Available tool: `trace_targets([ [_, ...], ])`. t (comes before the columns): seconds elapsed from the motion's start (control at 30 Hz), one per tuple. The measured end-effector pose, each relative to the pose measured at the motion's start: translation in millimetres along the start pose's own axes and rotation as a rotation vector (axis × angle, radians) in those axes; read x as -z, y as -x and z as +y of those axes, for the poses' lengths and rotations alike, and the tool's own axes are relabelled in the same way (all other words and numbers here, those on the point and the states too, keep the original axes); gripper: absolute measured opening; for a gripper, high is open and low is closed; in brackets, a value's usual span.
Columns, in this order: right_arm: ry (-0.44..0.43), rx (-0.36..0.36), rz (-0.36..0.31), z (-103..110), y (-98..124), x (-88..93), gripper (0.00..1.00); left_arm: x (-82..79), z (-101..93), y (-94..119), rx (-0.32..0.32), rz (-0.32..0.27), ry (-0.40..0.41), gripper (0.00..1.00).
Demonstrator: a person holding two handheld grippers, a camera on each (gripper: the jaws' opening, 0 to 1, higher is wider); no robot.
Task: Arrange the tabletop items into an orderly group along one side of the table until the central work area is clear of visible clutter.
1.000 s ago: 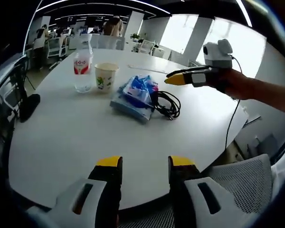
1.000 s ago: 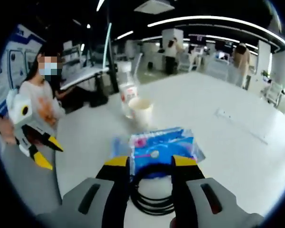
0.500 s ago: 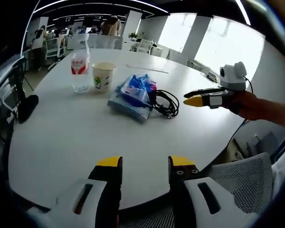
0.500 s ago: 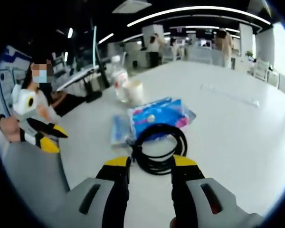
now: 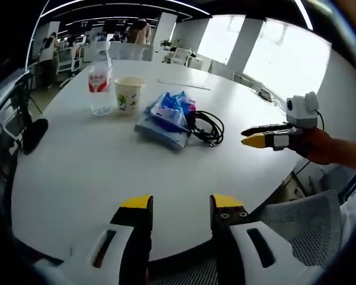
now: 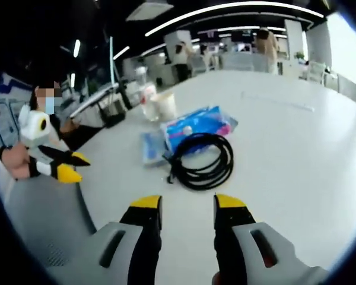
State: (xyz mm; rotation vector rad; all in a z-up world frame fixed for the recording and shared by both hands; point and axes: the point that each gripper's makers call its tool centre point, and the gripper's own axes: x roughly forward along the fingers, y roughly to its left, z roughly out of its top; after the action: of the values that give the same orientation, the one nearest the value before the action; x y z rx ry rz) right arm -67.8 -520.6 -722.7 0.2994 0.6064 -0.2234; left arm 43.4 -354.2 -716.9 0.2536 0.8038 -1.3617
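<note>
- Left gripper view: the right gripper [image 5: 256, 135] has drawn back from the cable [image 5: 206, 129] toward the desk [image 5: 77, 178] edge; left gripper [image 5: 181, 205] fingers part-open, empty.
- Right gripper view: right gripper [image 6: 187, 205] fingers part-open, empty; cable [image 6: 203, 161] beside pack [image 6: 197, 125], cup [image 6: 164, 105], bottle [image 6: 146, 95]. Approach low, straddle the coil.

I am holding both the left gripper [image 5: 181, 203] and the right gripper [image 6: 188, 203] level, jaws parted and gripping nothing.

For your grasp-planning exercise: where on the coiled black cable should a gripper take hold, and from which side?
Grip the black cable across the near arc of its loop, probably from above with the right gripper: it lies flat and that arc is clear of the blue packet.
</note>
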Motion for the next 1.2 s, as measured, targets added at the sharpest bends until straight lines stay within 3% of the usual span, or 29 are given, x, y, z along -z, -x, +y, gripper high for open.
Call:
trace_targets([
  [0.27, -0.047, 0.013, 0.01, 4, 9, 18.3, 0.32, 1.8, 0.0, 0, -0.006, 0.011, -0.013, 0.37],
  [0.5, -0.055, 0.017, 0.016, 5, 14, 21.0, 0.31, 3.0, 0.3, 0, -0.015, 0.019, -0.024, 0.38],
  [1.2, -0.031, -0.023, 0.027, 30, -18, -1.5, 0.3, 2.5, 4.8, 0, -0.025, 0.011, -0.009, 0.37],
])
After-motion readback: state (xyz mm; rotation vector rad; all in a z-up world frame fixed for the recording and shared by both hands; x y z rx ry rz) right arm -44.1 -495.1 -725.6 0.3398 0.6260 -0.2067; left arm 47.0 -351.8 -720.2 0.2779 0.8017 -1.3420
